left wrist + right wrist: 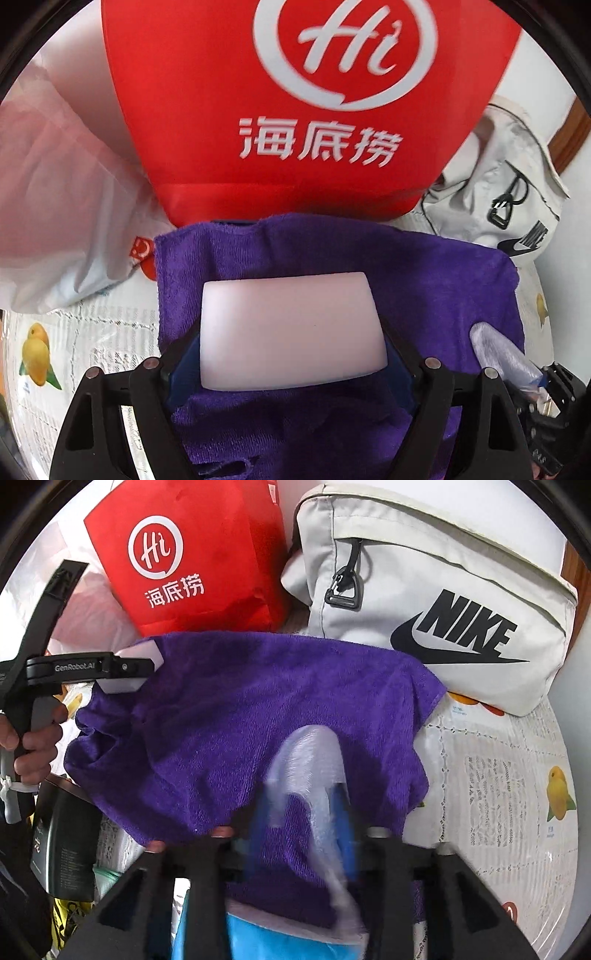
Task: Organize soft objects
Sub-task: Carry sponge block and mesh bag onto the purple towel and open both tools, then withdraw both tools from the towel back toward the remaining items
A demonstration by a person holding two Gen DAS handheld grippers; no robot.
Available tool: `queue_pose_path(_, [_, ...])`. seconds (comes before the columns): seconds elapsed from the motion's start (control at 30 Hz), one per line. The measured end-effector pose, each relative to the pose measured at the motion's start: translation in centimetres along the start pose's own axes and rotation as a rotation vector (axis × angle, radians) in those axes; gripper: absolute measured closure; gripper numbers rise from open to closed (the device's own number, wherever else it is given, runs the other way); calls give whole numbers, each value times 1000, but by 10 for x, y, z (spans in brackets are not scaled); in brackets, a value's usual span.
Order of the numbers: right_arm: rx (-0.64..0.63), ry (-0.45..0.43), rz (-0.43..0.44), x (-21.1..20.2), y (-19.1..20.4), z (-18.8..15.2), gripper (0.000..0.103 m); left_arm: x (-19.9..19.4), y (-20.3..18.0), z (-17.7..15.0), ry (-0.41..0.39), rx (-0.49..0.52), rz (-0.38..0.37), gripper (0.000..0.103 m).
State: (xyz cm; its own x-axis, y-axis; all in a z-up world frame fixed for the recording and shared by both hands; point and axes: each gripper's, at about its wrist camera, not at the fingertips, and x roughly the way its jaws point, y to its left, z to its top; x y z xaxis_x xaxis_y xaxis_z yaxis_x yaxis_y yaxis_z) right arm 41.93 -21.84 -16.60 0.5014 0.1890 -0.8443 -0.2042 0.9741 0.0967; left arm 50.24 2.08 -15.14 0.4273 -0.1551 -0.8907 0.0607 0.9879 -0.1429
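A purple towel [424,280] hangs stretched between my two grippers above the table; it also fills the middle of the right wrist view [266,701]. My left gripper [291,328] is shut on the towel's left edge, its pale upper finger [288,325] lying over the cloth; it shows at the left of the right wrist view [136,672]. My right gripper [306,812] is shut on the towel's near edge, and its pale finger [506,354] shows at the lower right of the left wrist view.
A red paper bag [295,110] [199,561] stands just behind the towel. A white Nike bag [436,602] [509,192] lies to its right, a translucent plastic bag [55,206] to its left. A lemon-print lace tablecloth [498,794] covers the table.
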Motion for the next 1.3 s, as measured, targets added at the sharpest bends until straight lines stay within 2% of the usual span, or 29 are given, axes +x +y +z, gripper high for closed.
queue_pose_path(0.07, [7, -13, 3, -3, 0, 0, 36, 2, -1, 0, 10, 0, 12, 19])
queue_pose_path(0.17, [11, -35, 14, -8, -1, 0, 32, -1, -11, -3, 9, 40, 55, 17])
queue_pose_path(0.23, [19, -33, 24, -9, -1, 2, 26, -1, -17, -3, 22, 64, 90, 17])
queue_pose_path(0.33, [21, -39, 26, -11, 0, 4, 25, -1, -22, -1, 35, 89, 101, 17])
queue_pose_path(0.5, [-5, -55, 14, -19, 4, 6, 25, -17, -28, -3, -31, 84, 38, 17])
queue_pose_path(0.7, [-7, -90, -3, -36, 5, 3, 21, -49, -23, -16, -108, 74, 35, 17])
queue_pose_path(0.93, [-71, -110, -76, -61, 22, -13, 20, -83, -14, -48, -85, 70, 33, 17])
queue_pose_path(1.03, [-71, -136, -22, -78, 28, -29, 20, -100, -1, -68, -93, 62, 19, 17])
queue_pose_path(1.27, [91, -135, 203, -115, 19, -72, 20, -135, 9, -132, -120, 31, -29, 17])
queue_pose_path(1.3, [94, -121, 204, -119, 20, -77, 20, -140, 12, -144, -125, 15, -44, 17])
